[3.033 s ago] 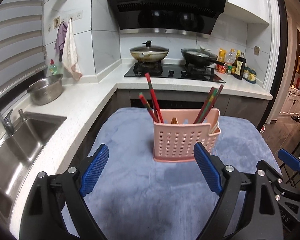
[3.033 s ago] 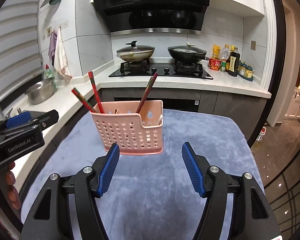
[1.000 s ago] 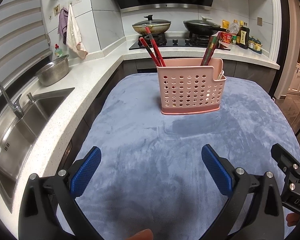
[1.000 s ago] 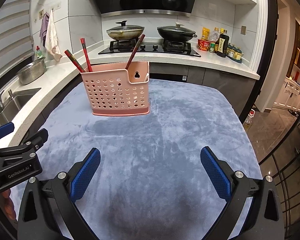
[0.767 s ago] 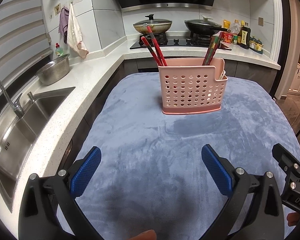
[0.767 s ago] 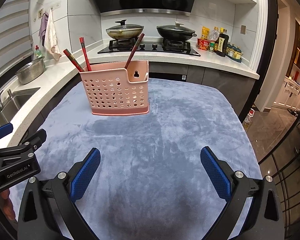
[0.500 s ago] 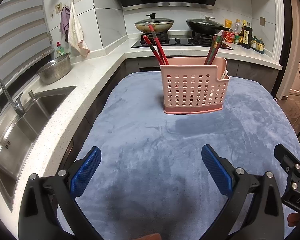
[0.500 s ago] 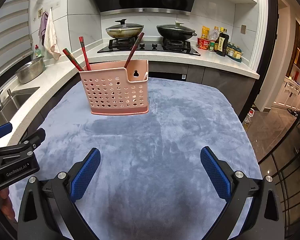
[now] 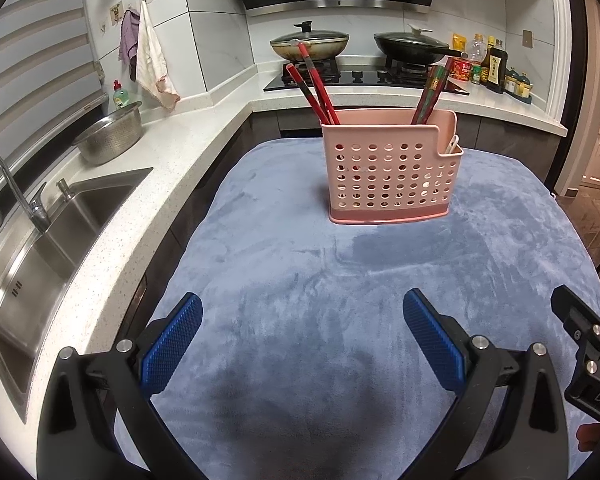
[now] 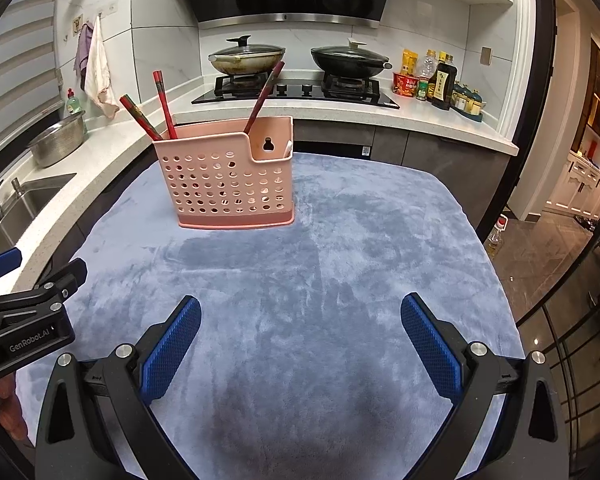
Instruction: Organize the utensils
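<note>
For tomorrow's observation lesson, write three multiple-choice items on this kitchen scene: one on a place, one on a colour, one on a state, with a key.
1. Where does the utensil holder stand?
A. In the sink
B. On the blue-grey cloth
C. On the stove

2. What colour is the holder?
A. Pink
B. Green
C. White

3. How are the left gripper and right gripper?
A. Both shut
B. One holds chopsticks
C. Both open, empty

Key: B, its base rests on the cloth; A, its perforated walls are pink; C, bare cloth shows between the spread pads.

We've got two matching grippers: left gripper and right gripper, black plastic frames, silver screws, textured blue pads, white "GenRobot.AI" lettering on the side.
</note>
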Demonstrator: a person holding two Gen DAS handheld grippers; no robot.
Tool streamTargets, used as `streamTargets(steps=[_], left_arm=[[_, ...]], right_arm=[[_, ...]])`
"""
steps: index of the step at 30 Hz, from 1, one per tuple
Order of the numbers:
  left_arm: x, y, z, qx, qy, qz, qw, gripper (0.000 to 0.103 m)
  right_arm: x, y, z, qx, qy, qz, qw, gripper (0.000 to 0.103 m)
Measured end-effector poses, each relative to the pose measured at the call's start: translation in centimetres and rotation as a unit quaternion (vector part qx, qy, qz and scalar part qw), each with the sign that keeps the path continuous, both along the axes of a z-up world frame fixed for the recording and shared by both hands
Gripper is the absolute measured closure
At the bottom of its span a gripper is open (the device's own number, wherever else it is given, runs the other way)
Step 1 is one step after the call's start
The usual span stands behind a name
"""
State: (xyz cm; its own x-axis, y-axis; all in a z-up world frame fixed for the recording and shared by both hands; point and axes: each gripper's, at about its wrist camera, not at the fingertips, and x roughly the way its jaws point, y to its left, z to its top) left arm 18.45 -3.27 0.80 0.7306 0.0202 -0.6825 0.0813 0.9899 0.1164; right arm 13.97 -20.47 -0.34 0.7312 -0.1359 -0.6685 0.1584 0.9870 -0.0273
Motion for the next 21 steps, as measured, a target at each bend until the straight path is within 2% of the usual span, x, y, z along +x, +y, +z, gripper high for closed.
streamTargets(steps=[21], left_arm=[[0.64, 0.34, -0.30, 0.005, 0.002, 0.003, 1.0000, 0.007]], right_arm=[[0.53, 0.00, -0.47, 0.004, 0.009, -0.003, 1.000, 0.007]])
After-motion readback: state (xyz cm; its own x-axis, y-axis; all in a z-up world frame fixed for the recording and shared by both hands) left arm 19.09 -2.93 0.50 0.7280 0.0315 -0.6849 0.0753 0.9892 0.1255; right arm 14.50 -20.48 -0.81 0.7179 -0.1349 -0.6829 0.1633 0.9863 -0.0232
